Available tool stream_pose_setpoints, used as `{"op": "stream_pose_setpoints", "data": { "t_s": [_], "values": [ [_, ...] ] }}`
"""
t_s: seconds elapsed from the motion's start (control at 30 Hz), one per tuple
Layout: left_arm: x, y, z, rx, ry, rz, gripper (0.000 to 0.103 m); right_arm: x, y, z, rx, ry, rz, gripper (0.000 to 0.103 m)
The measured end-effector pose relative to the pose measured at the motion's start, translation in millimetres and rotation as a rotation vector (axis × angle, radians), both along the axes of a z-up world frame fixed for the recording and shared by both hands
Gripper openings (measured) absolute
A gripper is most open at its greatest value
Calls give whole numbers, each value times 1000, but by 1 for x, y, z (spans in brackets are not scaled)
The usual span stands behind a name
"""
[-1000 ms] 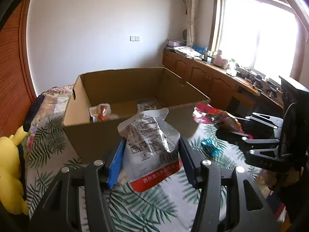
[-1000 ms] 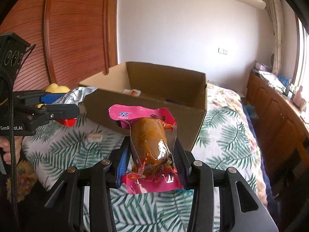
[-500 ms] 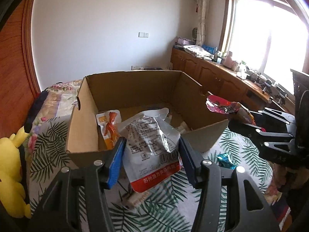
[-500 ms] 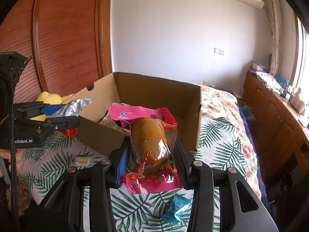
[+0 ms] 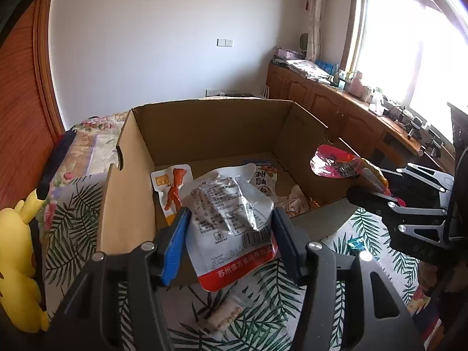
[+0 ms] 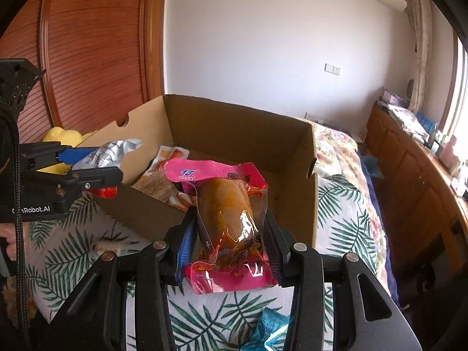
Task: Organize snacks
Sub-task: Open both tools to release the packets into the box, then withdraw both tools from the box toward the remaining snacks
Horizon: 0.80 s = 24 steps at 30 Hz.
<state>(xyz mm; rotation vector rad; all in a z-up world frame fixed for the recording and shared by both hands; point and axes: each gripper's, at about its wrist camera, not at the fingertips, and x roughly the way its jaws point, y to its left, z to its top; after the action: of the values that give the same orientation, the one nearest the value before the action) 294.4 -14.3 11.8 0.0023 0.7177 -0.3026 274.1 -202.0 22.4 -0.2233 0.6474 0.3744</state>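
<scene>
Left wrist view: the left claw was clamped on a silver snack pouch with a red bottom edge, held over the near wall of the open cardboard box on the leaf-print bed. Several packets lay on the box floor. A yellow plush toy sat at far left.

Right wrist view: the right claw was clamped on a pink snack pouch with a brown filling, just in front of the box's near wall. A blue wrapper lay on the bed below.
</scene>
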Motion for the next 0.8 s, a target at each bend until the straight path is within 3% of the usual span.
{"op": "stream_pose_setpoints", "data": {
  "t_s": [0.13, 0.4, 0.57, 0.8],
  "values": [
    [8, -1, 0, 0, 11, 2, 57, 11, 3, 2, 54, 35, -15, 43],
    [19, 4, -8, -36, 32, 27, 64, 18, 14, -1, 21, 21, -39, 47],
    [15, -3, -6, 24, 2, 15, 65, 19, 11, -4, 40, 23, -35, 52],
    [6, -4, 6, -16, -18, -6, 65, 8, 9, 3, 79, -6, -19, 54]
  ]
}}
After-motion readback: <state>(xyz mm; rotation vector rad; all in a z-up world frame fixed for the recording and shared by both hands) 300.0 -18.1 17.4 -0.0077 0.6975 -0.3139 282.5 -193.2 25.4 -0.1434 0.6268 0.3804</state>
